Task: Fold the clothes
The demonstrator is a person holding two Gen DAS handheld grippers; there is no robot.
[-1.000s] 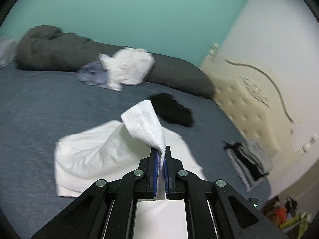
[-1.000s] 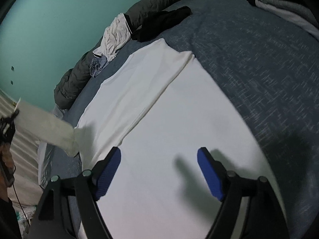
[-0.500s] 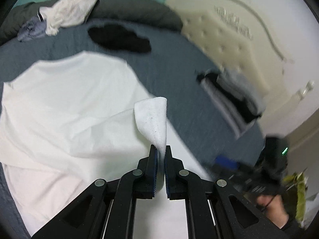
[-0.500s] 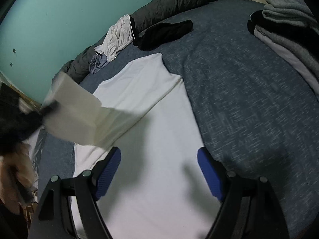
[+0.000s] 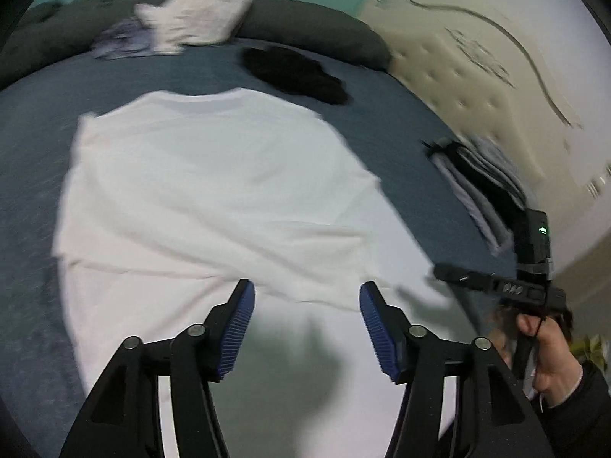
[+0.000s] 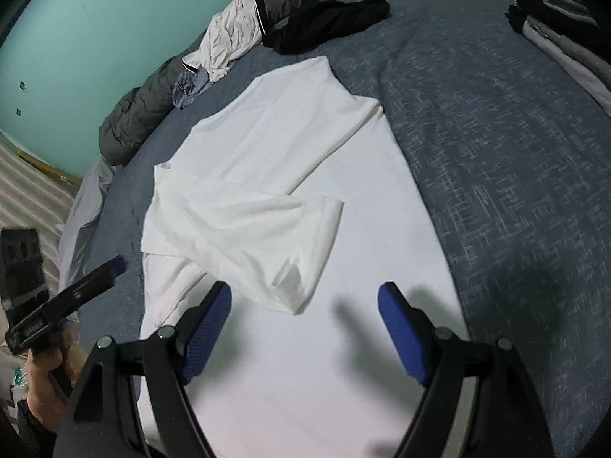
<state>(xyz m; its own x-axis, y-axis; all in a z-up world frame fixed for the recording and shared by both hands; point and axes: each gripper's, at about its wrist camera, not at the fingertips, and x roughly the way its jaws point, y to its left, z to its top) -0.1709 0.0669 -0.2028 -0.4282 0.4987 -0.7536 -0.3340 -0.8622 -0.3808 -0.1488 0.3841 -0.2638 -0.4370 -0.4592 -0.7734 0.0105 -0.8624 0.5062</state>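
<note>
— How do the claws stand?
— The left claw (image 5: 305, 324) and right claw (image 6: 305, 328) hover spread, empty, above the white shirt (image 6: 267, 198) on the bed (image 6: 496, 133).
— Around it?
— A black garment (image 6: 328, 19) — beyond, apart.

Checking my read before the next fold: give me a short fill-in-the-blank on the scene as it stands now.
1. The white shirt lies on a ____ bed cover.
2. The left gripper has its jaws ____.
3. The sleeve lies folded ____ the shirt body.
4. The black garment lies ____ the shirt's far end.

Missing words: blue; open; across; beyond
</note>
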